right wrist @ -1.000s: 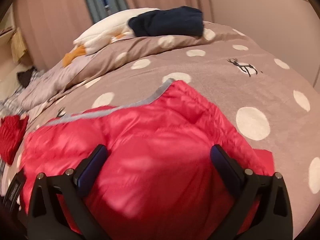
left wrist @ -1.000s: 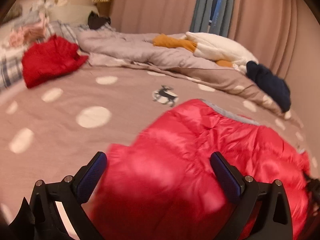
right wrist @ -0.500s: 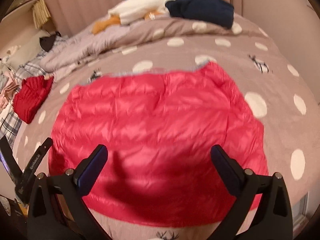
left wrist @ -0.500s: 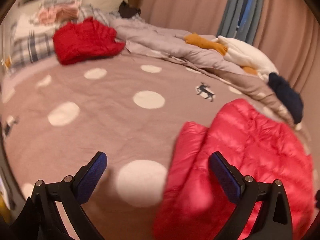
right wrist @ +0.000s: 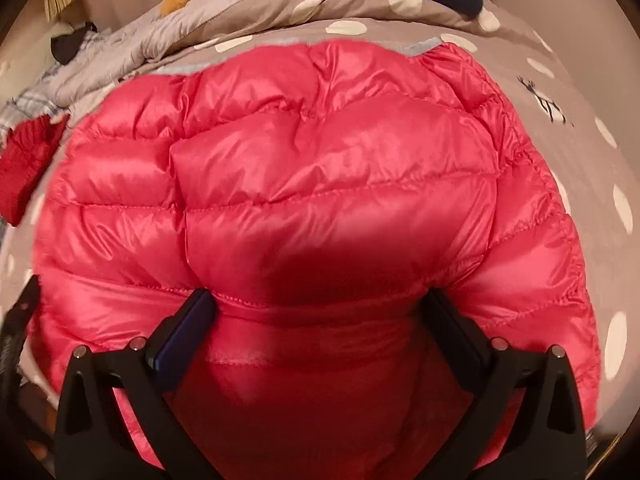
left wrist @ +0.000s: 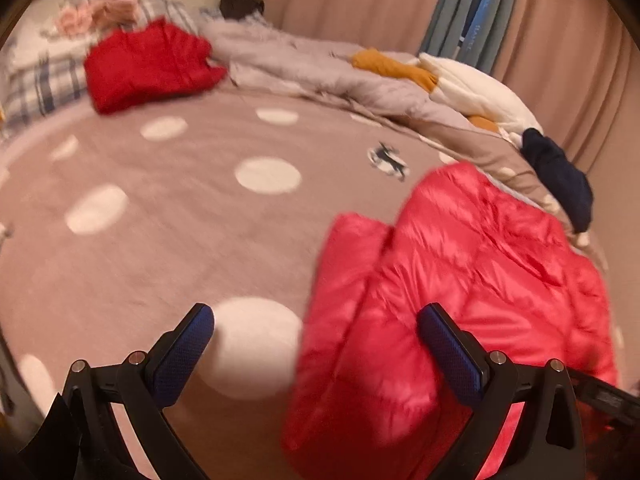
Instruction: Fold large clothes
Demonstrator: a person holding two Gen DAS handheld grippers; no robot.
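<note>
Where jacket (right wrist: pixel 320 184) bulges, right tool (right wrist: pixel 320 320) half-hidden

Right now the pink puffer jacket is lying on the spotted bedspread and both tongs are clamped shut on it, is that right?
Not quite. The pink puffer jacket does lie on the spotted bedspread, but neither pair of tongs is clamped. The left wrist view shows the left tongs wide open, and the right wrist view shows the right tongs also open, pressed against the jacket.
</note>
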